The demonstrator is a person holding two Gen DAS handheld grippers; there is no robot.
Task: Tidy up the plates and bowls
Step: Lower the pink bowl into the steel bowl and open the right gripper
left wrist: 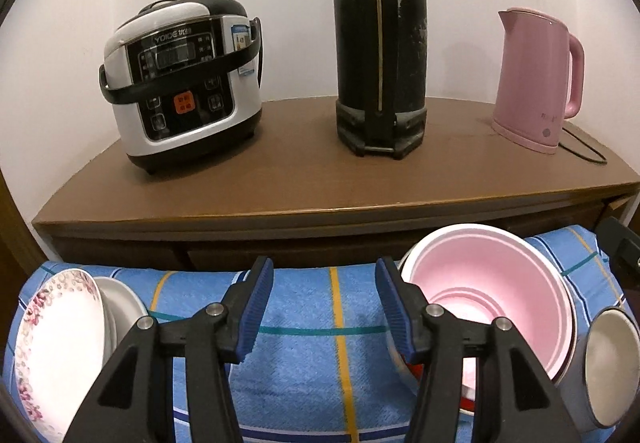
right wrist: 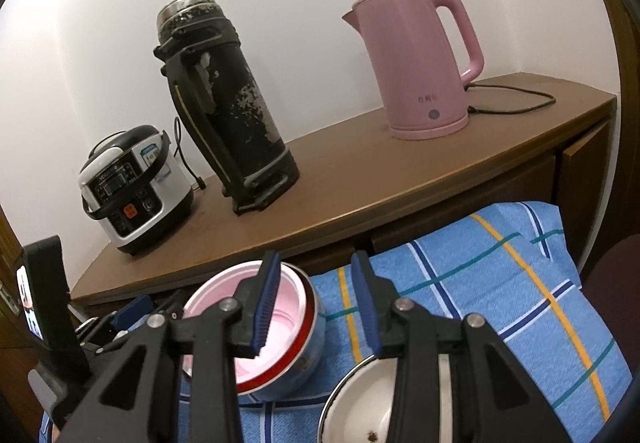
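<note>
In the left wrist view a floral-rimmed white plate (left wrist: 56, 339) leans on a plain white dish (left wrist: 124, 303) at the left of a blue checked cloth (left wrist: 304, 347). A pink bowl (left wrist: 492, 307) is nested in a red-rimmed bowl at the right, beside a white enamel bowl (left wrist: 612, 367). My left gripper (left wrist: 324, 307) is open and empty above the cloth between them. In the right wrist view my right gripper (right wrist: 318, 307) is open and empty, between the pink bowl (right wrist: 280, 307) in the red-rimmed bowl (right wrist: 304, 355) and the enamel bowl (right wrist: 360, 403).
A brown wooden counter (left wrist: 320, 171) stands behind the cloth with a rice cooker (left wrist: 184, 83), a tall black thermos (left wrist: 380, 55) and a pink kettle (left wrist: 536, 79) with its cord. The left gripper's body (right wrist: 52, 323) shows at the left of the right wrist view.
</note>
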